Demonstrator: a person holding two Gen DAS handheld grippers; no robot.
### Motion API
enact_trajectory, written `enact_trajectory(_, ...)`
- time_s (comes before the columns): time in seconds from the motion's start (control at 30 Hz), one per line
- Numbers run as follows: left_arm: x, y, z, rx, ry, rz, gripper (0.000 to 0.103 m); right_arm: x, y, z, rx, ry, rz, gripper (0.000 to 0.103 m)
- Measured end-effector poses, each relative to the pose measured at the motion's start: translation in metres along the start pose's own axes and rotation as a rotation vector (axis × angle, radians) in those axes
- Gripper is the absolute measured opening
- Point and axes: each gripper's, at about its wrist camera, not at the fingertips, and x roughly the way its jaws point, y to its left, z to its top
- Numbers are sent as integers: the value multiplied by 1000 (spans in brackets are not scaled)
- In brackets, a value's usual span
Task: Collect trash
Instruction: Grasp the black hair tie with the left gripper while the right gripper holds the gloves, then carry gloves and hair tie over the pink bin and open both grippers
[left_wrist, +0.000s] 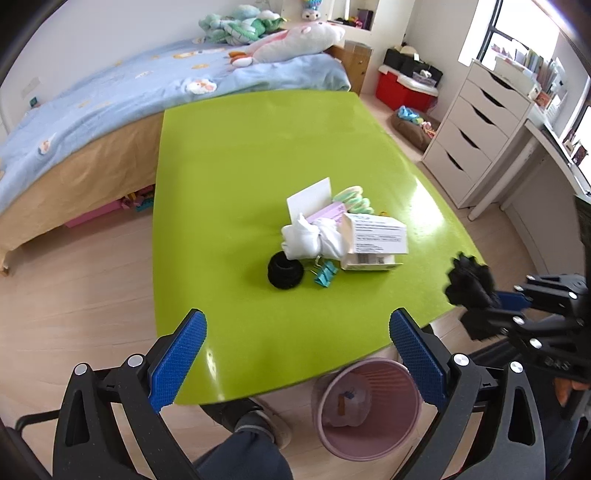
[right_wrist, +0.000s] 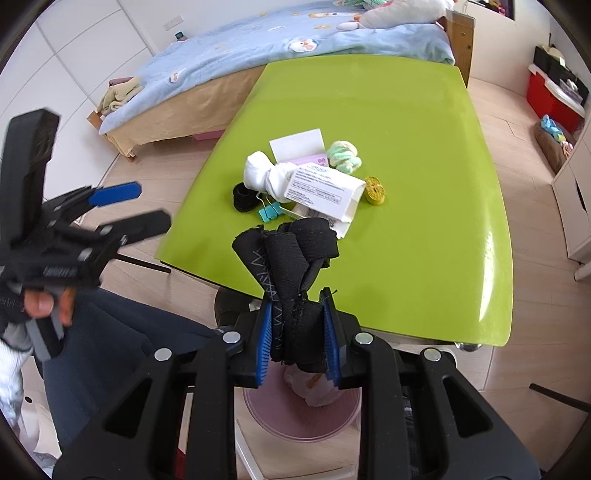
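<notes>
A pile of trash lies on the green table: a white cardboard box, a knotted white cloth, a black ring-shaped roll, a teal binder clip, a white card and a green-white bundle. My right gripper is shut on a black fabric wad, held past the table's near edge, above the pink trash bin. It also shows in the left wrist view. My left gripper is open and empty over the table's near edge.
The pink trash bin stands on the floor below the table's near edge and holds some trash. A bed is behind the table, white drawers to the right. The person's legs are below. A yellow tape roll lies by the box.
</notes>
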Motion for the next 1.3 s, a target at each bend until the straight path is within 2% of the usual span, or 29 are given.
enact_trajectory(0.4,74,17,24,34,138,51,95,-4,-11,-7,28,1,-17,25)
enact_trajectory(0.63,92,19,32,43,136,63,94,-4,-19,-12,47,11,-30,25)
enact_trajectory(0.8,102,16,31,48,155,50,72,-2,-22,-13,54,16,-34,25)
enact_trajectory(0.87,105,16,32,49,159,47,56,-1,-22,-13,55,19,-33,25)
enact_trajectory(0.93,106,15,33,51,156,44,51,0,-23,-13,55,21,-34,25)
enact_trajectory(1.0,105,15,32,46,151,43,39,2,-23,-12,55,24,-33,25)
enact_trajectory(1.03,104,15,32,41,153,37,29,2,-23,-12,54,24,-33,25)
enact_trajectory(1.17,97,14,28,37,151,34,22,3,-21,-11,50,19,-30,25)
enact_trajectory(1.3,86,14,22,18,146,29,20,3,-18,-10,44,15,-25,25)
